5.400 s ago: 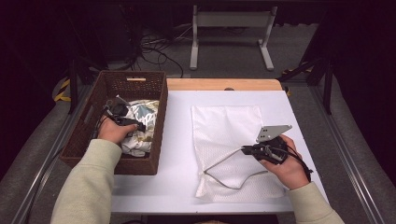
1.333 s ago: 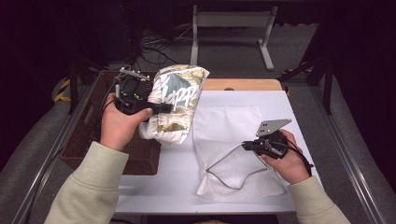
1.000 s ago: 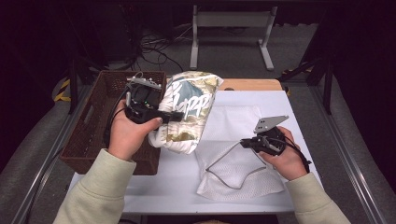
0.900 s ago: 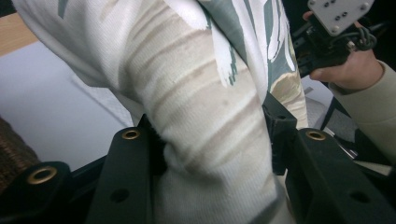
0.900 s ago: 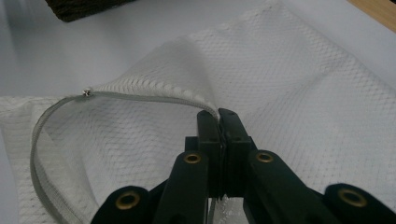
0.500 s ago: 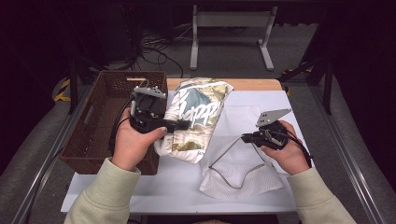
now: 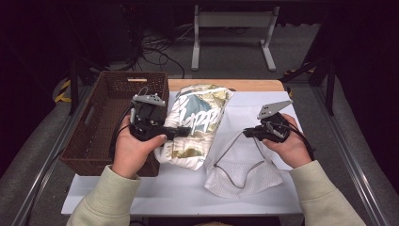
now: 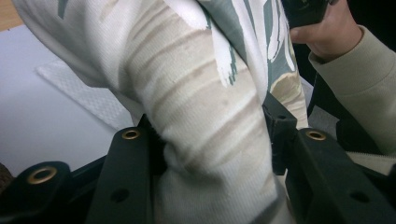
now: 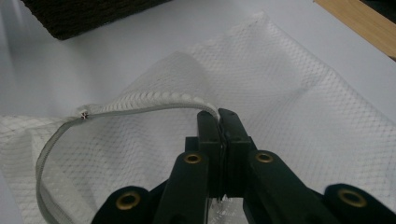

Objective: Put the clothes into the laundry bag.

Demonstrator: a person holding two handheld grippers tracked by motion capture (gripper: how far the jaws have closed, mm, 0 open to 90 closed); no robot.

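A folded cream garment point(image 7: 197, 122) with a green and gold print hangs just left of the white mesh bag point(image 7: 244, 167), its lower end touching the table. My left gripper point(image 7: 181, 132) is shut on its side; in the left gripper view the jaws press into the cloth point(image 8: 210, 93) from both sides. My right gripper point(image 7: 247, 133) is shut on the bag's zipper edge point(image 9: 149, 106), holding it lifted off the table so the mouth gapes toward the garment. In the right gripper view the jaws point(image 9: 218, 117) pinch the mesh point(image 9: 289, 93) at the zipper.
A brown wicker basket point(image 7: 99, 122) stands at the table's left. A white sheet point(image 7: 164, 190) covers the table, with a wooden strip point(image 7: 244, 84) at the far edge. A metal stand point(image 7: 230, 28) and cables lie on the floor beyond.
My left hand has carried the garment from the basket side rightward and down to the mesh bag. My right gripper has raised the zipper edge slightly.
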